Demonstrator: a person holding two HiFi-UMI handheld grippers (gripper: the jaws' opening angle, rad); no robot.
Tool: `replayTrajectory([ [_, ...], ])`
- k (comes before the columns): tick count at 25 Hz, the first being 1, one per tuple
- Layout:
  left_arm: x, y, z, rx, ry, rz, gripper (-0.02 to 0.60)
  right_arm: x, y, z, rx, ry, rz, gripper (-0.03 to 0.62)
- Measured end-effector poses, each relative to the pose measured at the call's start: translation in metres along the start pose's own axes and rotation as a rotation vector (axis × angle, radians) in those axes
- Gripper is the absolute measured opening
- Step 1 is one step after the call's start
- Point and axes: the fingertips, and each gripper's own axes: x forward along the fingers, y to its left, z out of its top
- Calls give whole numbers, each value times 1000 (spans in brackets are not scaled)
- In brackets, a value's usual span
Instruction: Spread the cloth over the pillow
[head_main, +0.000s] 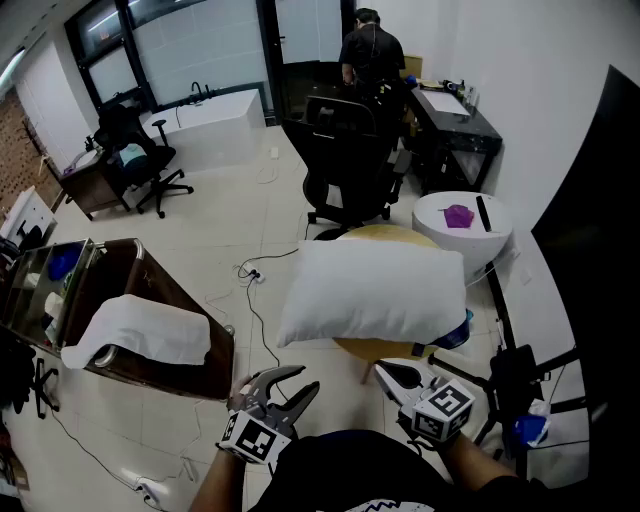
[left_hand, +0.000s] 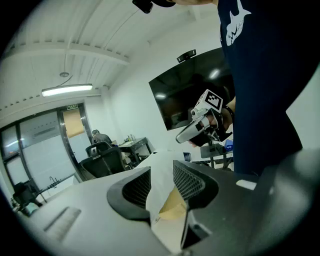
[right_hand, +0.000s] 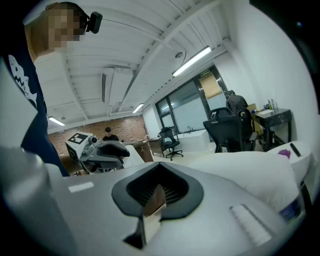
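The white cloth (head_main: 140, 330) lies draped on a brown cabinet (head_main: 175, 290), at about 9 o'clock from the pillow (head_main: 375, 292) and well apart from it. The pillow rests on a round wooden table (head_main: 385, 350). Near its 6 o'clock, the left gripper (head_main: 303, 381) is released, jaws apart around nothing, and the right gripper (head_main: 380, 370) is clenched, empty. A black office chair (head_main: 345, 160) stands at 12 o'clock

Grey left tongs (head_main: 308, 378) and right tongs (head_main: 382, 370) carry marker cubes (head_main: 445, 408); navy shirt (left_hand: 260, 75).
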Motion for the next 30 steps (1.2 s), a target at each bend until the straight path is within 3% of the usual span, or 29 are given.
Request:
replayTrajectory([
  [8,-37,38,-30,-10,34,50,129,54,36,10,-59,16,55,6],
  [15,-96,82,-71,-36,98,166,129,112,73,15,-114,49,125,6],
  [22,-178,126,-132,-47,225,313,129,173,119,9,-133,111,216,6],
  [26,-225,150,-170,16,337,370,129,207,146,6,-151,128,256,6],
  [30,-265,178,-201,148,495,395,129,239,171,1,-171,145,291,6],
])
